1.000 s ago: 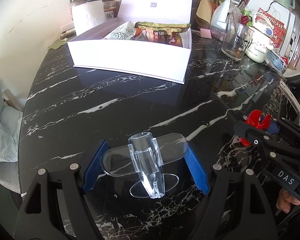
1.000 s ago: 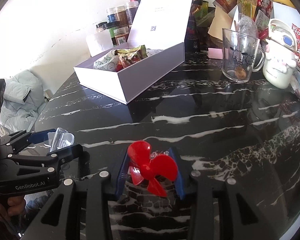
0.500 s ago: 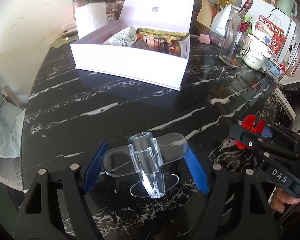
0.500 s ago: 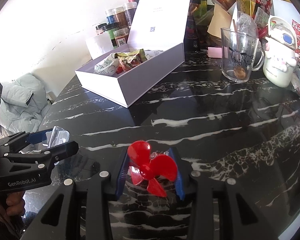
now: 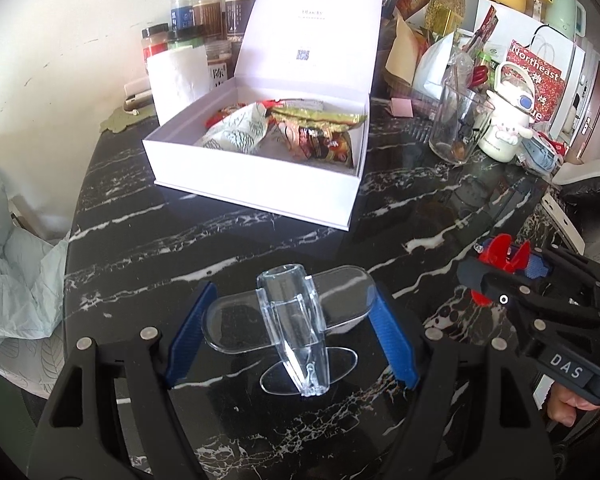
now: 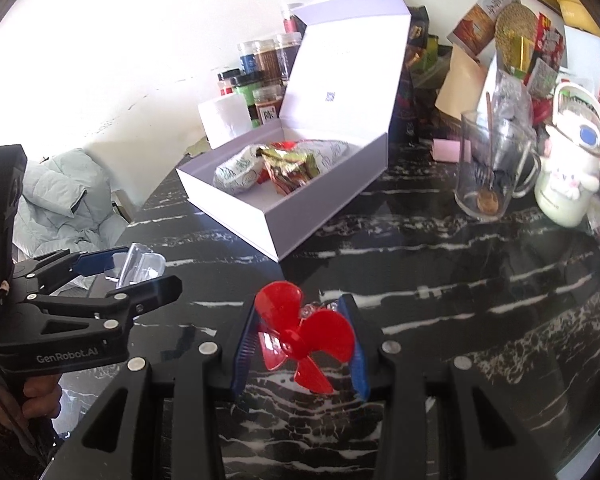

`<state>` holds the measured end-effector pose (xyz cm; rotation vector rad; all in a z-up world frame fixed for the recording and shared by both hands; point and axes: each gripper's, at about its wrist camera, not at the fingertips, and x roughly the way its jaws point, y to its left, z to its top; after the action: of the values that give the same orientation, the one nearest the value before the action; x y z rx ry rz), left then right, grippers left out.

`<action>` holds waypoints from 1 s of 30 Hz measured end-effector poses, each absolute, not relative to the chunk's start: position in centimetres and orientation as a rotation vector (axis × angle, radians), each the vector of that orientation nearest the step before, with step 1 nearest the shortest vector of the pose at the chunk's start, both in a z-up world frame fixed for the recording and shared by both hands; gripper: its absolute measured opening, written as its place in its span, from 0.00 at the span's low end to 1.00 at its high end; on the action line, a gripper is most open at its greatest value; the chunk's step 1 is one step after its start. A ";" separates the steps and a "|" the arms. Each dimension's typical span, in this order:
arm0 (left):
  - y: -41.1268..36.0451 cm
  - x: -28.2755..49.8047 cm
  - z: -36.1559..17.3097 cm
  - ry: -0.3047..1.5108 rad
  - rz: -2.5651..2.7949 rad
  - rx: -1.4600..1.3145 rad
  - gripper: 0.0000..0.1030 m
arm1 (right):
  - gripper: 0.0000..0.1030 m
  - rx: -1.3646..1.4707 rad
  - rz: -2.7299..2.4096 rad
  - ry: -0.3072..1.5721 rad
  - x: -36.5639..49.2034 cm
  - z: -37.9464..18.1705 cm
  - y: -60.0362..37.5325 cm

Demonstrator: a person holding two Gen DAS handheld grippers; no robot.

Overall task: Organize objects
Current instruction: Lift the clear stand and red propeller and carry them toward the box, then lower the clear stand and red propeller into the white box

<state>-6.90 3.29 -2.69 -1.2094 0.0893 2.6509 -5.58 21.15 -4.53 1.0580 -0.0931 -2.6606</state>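
Since a second ago both grippers have risen, so more of the white box's inside shows. The left gripper grasps a clear plastic plane body above the tabletop; the right gripper clenches a red propeller. The carry seems underway; next, each piece likely needs moving over the open box and releasing among the snack packets.

Both cams sit right behind their fingers, tilted down over the black counter. Both face the white box, and each catches the other gripper sideways.
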 end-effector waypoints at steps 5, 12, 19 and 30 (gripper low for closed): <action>3.7 -7.4 -0.9 0.117 2.674 -1.151 0.74 | 0.39 1.003 -2.652 -0.065 -5.8 -2.6 20.9; 4.1 -8.3 1.4 0.138 2.699 -1.096 0.74 | 0.39 0.946 -2.632 -0.042 -6.6 -0.3 20.9; 4.2 -9.7 2.8 0.134 2.704 -1.078 0.74 | 0.39 0.905 -2.615 -0.035 -7.6 1.6 20.9; 4.6 -12.2 4.2 0.161 2.739 -1.030 0.74 | 0.39 0.857 -2.618 -0.028 -10.2 3.2 21.4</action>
<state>-12.16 4.63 4.22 -1.0302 0.1613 2.7385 -10.17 21.42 3.25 0.8572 -0.0279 -2.6176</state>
